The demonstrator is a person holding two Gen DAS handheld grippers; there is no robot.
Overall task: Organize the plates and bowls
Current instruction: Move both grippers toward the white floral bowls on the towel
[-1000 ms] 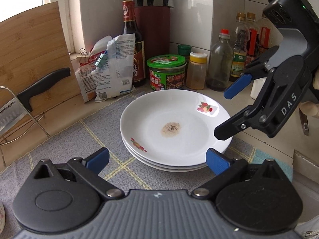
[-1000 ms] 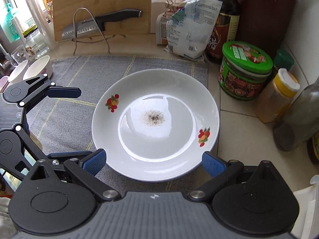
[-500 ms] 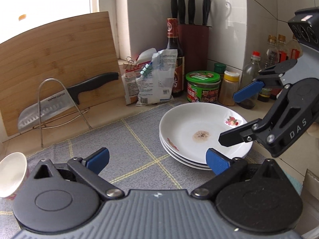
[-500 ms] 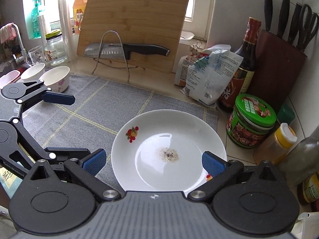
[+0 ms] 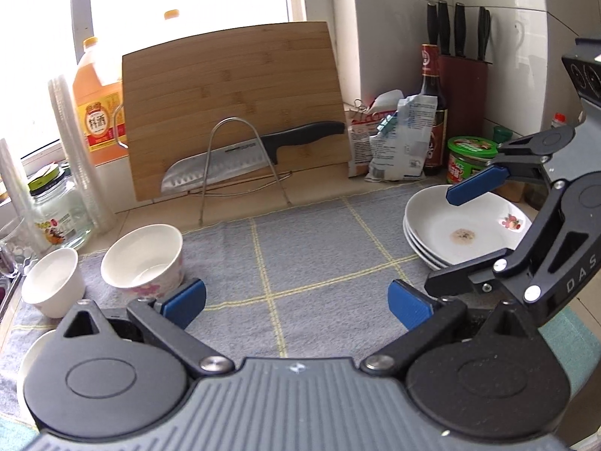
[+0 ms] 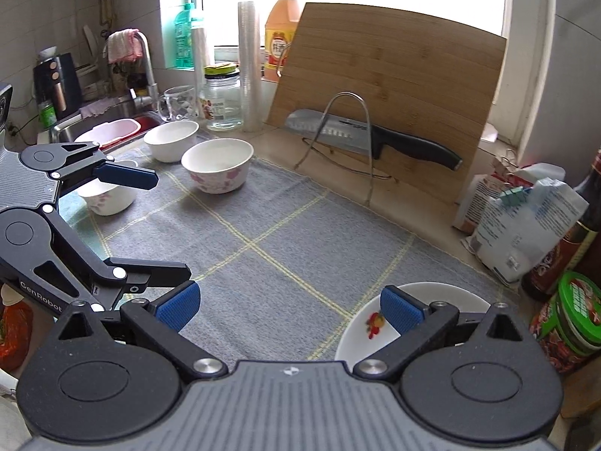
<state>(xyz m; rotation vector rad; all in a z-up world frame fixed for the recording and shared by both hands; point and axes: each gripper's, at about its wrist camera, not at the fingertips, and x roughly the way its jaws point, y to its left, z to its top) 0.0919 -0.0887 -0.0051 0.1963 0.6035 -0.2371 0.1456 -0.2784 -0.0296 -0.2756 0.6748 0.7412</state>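
The stack of plates [image 5: 450, 240] sits at the right end of the grey checked mat [image 5: 300, 248], just in front of the green-lidded jar [image 5: 471, 158]; the top plate carries a brownish smear at its centre (and a small fruit print near its rim). At the mat's opposite end stand a flowered bowl [image 5: 144, 259] and a plain white bowl [image 5: 52, 282] beside it. The left gripper [image 5: 296, 298] hovers over the mat with its jaws spread wide and nothing between them. The right gripper [image 6: 287, 302] is likewise spread and empty, above the near edge of the plates. A knife [image 5: 244, 154] rests on a wire rack behind the mat.
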